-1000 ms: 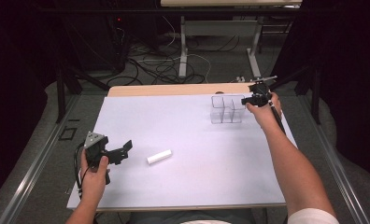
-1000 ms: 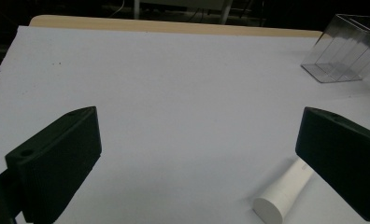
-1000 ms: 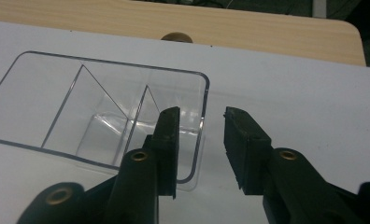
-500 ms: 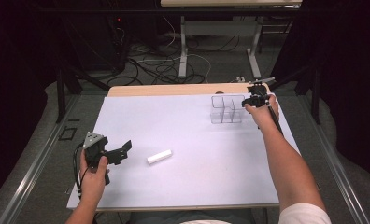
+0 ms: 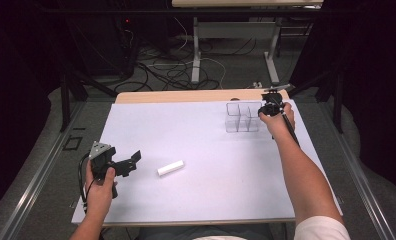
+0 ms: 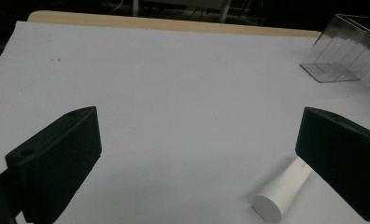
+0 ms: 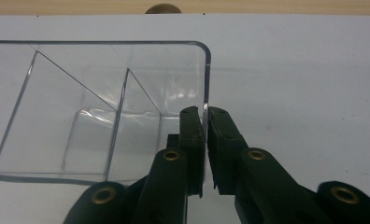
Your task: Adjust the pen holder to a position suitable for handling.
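Right gripper view: my right gripper (image 7: 205, 140) has just been closing, and its jaws now pinch the near right wall of the clear divided organizer box (image 7: 80, 116), one jaw inside, one outside. Box sits at far right of the white table sheet (image 5: 211, 200), compartments look empty. High view shows my left gripper (image 5: 131, 161) resting low at near left w/ jaws spread wide, nothing btwn them. The white cylinder (image 5: 170, 168) lies on its side just beside it, apart from the box by most of the sheet. So far: grip on box looks made. Left to do, I'd guess: shift or steady the box, then pick up the cylinder & drop it in a compartment.
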Action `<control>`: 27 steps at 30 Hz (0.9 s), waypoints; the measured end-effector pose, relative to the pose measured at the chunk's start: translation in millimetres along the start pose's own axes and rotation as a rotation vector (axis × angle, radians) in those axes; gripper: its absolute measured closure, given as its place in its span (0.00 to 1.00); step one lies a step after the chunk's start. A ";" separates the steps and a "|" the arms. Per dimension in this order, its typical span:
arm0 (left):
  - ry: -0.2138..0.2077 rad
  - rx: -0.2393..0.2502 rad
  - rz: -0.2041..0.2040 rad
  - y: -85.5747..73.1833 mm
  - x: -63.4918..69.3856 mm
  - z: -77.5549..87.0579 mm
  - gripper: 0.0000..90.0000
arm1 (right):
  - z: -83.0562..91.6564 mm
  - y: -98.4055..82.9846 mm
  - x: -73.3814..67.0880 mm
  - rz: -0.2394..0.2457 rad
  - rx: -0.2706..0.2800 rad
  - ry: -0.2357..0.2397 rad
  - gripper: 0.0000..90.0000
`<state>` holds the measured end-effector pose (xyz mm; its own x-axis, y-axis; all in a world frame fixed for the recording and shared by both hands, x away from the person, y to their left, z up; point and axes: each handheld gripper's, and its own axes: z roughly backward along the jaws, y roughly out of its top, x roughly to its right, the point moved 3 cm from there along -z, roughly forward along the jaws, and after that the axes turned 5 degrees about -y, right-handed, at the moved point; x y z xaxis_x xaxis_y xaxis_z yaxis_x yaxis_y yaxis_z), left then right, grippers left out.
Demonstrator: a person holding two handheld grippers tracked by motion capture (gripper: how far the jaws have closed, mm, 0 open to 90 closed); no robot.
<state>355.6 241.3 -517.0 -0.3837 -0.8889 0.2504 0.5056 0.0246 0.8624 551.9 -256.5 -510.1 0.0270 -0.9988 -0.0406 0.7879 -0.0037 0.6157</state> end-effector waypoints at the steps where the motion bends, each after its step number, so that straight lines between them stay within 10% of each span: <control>1: 0.000 0.000 0.000 0.0 0.0 -0.1 0.01 | 0.0 0.0 0.0 -0.005 -0.001 0.001 0.95; 15: -0.001 0.000 0.001 0.3 0.0 0.1 0.01 | 4.2 -1.4 -3.8 -0.008 -0.026 -0.028 0.97; 27: -0.001 -0.002 -0.003 0.5 1.1 -0.4 0.01 | 21.6 -20.6 -34.1 0.039 -0.114 -0.003 0.97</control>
<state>355.8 240.1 -516.5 -0.3861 -0.8883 0.2487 0.5063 0.0213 0.8621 521.4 -223.4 -504.5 0.0571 -0.9982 -0.0162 0.8510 0.0402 0.5236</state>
